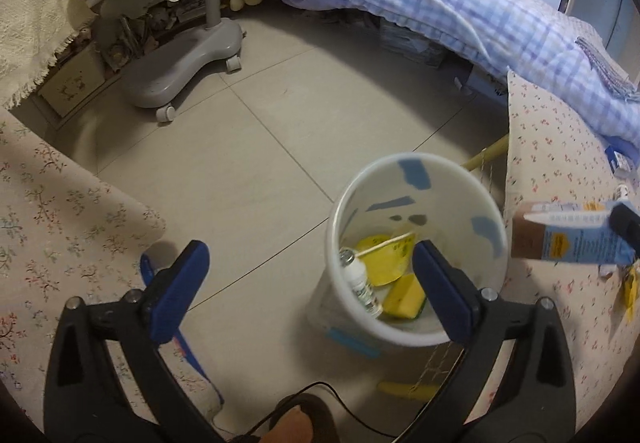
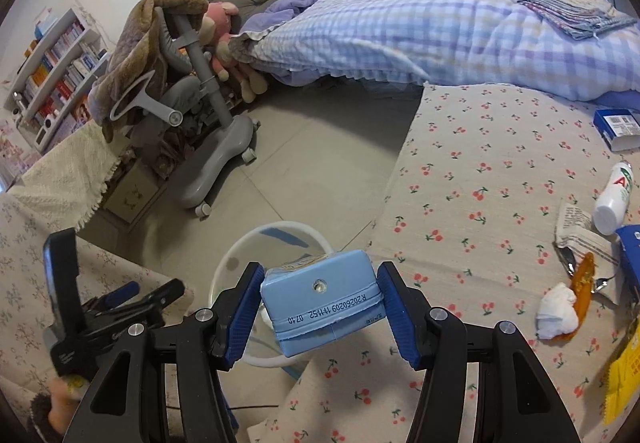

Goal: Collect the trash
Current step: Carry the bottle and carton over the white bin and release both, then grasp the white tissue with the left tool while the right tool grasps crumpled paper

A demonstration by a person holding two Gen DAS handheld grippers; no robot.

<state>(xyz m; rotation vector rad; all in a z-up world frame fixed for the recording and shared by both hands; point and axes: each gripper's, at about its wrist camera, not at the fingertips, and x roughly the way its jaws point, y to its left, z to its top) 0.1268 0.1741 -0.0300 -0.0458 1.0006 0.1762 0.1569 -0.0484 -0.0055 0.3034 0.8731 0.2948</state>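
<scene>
The right gripper (image 2: 319,307) had its blue ribbed pads closed against the two short sides of a light-blue rectangular drink carton (image 2: 320,303), held end-on so that the printed date code and the punched straw hole faced the camera; that sideways squeeze suited a waxed-card box whose flat faces give the pads a firm seat. The carton hung at the edge of the cherry-print cotton cloth (image 2: 480,179), just short of the round white plastic bin (image 1: 416,247) standing on the grey tiled floor (image 1: 256,139) between two covered surfaces, presumably so it could be dropped straight in. The left gripper (image 1: 308,279) was spread wide and held nothing, its fingers straddling the near rim of the bin, probably ready to steady it. Inside the bin lay a yellow sponge (image 1: 404,297), a small white bottle (image 1: 360,283) and a thin wooden stick (image 1: 384,245). More rubbish waited on the cloth: a crumpled white tissue (image 2: 558,311), an orange glossy wrapper (image 2: 582,285) and a smooth white plastic bottle (image 2: 612,199).
</scene>
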